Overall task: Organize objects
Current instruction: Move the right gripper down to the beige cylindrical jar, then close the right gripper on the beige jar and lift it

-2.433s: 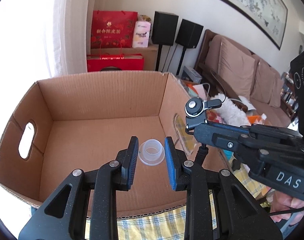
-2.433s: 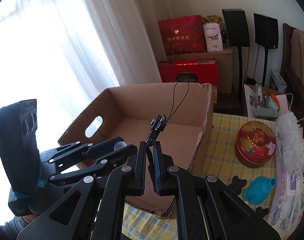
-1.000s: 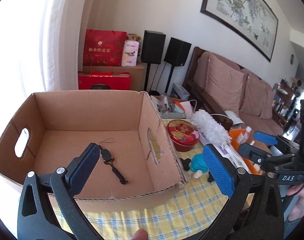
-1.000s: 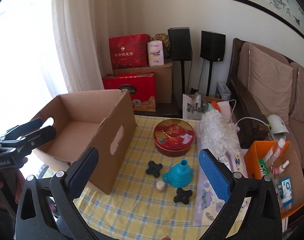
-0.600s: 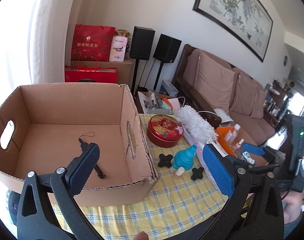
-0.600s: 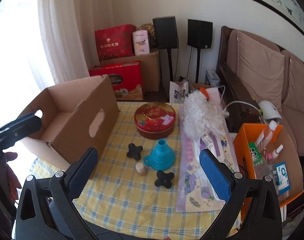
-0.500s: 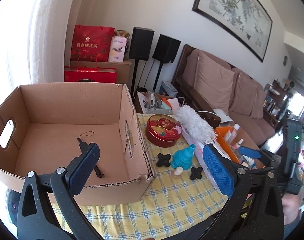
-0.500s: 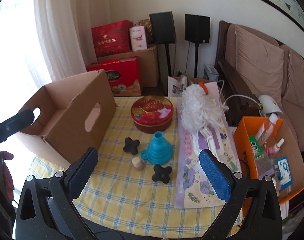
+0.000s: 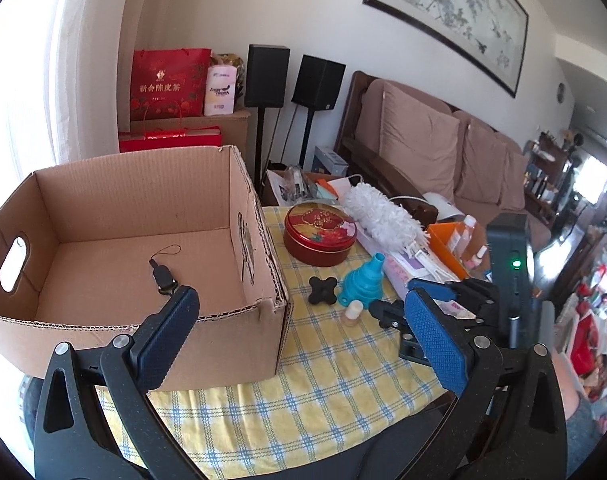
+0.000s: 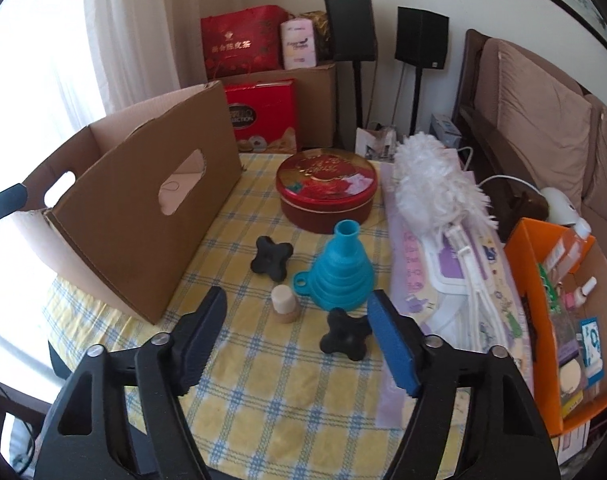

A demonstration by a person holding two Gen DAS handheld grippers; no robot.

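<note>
Inside the open brown cardboard box [image 9: 143, 240] on the yellow-checked counter [image 10: 263, 392]: one small black strap clip with a thin cord loop [image 9: 163, 274], lying on the box floor. Left to sort, by the look of it, and all outside the box: two black cross-shaped knobs [image 10: 272, 263] [image 10: 346, 334], a collapsible turquoise silicone funnel [image 10: 340, 268] standing spout-up, a small cream stopper-like cap [image 10: 284, 304], a round red tin with a floral lid [image 10: 326, 190] and a white fluffy duster [image 10: 435, 184] on its printed card. Task judged barely begun, then, with only one piece visibly stowed. Left tool [image 9: 299, 330] spread wide and empty, poised near the box's front corner; right tool [image 10: 299, 330] likewise wide open and holding nothing, low over the counter with the nearer knob and the cap between its blue pads [image 10: 391, 348]. Compared with 2.4 seconds ago: then both tools over the box, the left pinching a small translucent ring, the right clamped on the strap clip; now the clip down in the box, the ring nowhere to be seen, and both tools pulled back toward the loose items. Over the last half second, right tool lower and closer to the funnel group. Orange bin of small bottles [image 10: 543, 272] at far right, untouched as far as visible.
</note>
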